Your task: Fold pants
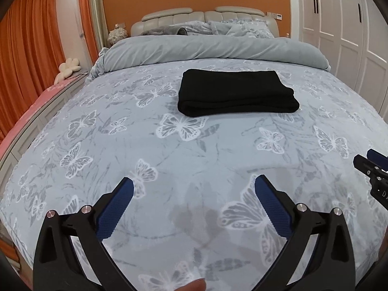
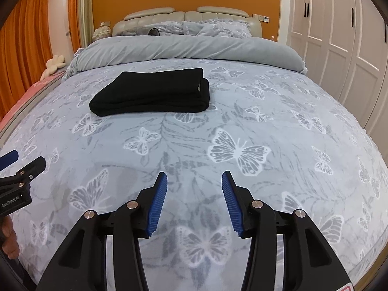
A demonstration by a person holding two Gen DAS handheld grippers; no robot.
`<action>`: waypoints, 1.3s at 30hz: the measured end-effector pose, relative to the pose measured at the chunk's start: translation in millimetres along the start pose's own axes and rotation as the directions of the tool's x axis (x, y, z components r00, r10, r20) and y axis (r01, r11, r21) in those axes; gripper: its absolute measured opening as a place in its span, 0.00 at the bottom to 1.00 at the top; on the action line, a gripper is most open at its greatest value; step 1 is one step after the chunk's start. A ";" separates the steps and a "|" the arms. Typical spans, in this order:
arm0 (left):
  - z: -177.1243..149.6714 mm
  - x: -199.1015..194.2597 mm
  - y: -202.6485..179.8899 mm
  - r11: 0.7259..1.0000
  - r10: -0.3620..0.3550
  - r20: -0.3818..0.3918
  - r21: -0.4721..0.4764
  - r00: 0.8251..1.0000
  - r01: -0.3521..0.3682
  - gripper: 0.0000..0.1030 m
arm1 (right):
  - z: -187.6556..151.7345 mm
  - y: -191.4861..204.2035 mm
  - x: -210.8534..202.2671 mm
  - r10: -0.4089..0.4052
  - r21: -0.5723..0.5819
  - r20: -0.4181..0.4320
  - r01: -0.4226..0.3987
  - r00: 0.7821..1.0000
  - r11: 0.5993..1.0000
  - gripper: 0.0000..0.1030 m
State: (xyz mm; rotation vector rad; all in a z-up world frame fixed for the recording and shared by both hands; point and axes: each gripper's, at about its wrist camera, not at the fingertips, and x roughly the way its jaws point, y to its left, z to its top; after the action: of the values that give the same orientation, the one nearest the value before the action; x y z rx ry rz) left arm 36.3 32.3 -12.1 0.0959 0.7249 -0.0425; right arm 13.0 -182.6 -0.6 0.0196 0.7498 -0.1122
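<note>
Black pants lie folded into a neat stacked rectangle on the bed, toward the far half, just in front of the rolled-back grey duvet. In the right wrist view the same pants sit left of centre, with the open layered edge facing right. Nothing touches them.

Left tool hangs over the near part of the butterfly-print bedcover, jaws spread wide, nothing between the blue pads. Well apart from the pants. A fingertip shows at the bottom edge of the left wrist view.

Right tool also over the near bedcover, jaws parted about halfway, gap empty, ribbed blue pads facing each other. Also well short of the pants.

Each tool shows at the edge of the other's view: the right one at the right side, the left one at the left side, with part of a hand below it. So the two are side by side.

Background: padded headboard, pillows, orange curtains on the left, white wardrobe doors on the right, a cream plush toy beside the bed.
</note>
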 end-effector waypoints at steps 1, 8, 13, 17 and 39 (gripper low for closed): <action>-0.7 -0.2 -0.7 1.000 -0.006 -0.006 -0.003 1.000 0.006 0.95 | -1.4 -0.2 -2.0 -0.004 0.002 0.005 0.004 1.000 1.000 0.45; -4.3 -2.1 -6.9 1.000 -0.007 -0.025 0.002 1.000 0.007 0.95 | -8.2 0.5 -8.9 0.002 0.022 0.001 -0.002 1.000 1.000 0.45; -5.5 -5.7 -10.9 1.000 -0.011 -0.019 0.004 1.000 0.011 0.95 | -9.5 5.2 -11.6 0.002 0.025 0.007 -0.002 1.000 1.000 0.45; -5.0 -4.3 -16.5 1.000 -0.016 -0.027 0.014 1.000 0.017 0.95 | -8.6 10.5 -11.3 0.007 0.018 0.007 -0.008 1.000 1.000 0.45; -3.7 -1.1 -19.2 0.999 -0.040 -0.048 -0.016 0.998 0.039 0.95 | -6.8 29.8 -10.8 -0.001 0.010 0.007 0.001 1.000 1.000 0.46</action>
State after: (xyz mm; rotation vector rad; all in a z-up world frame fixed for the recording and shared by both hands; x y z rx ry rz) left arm 31.6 13.6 -15.5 0.0684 0.7748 -0.0725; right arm 3.8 -151.5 1.2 0.0282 0.7425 -0.1165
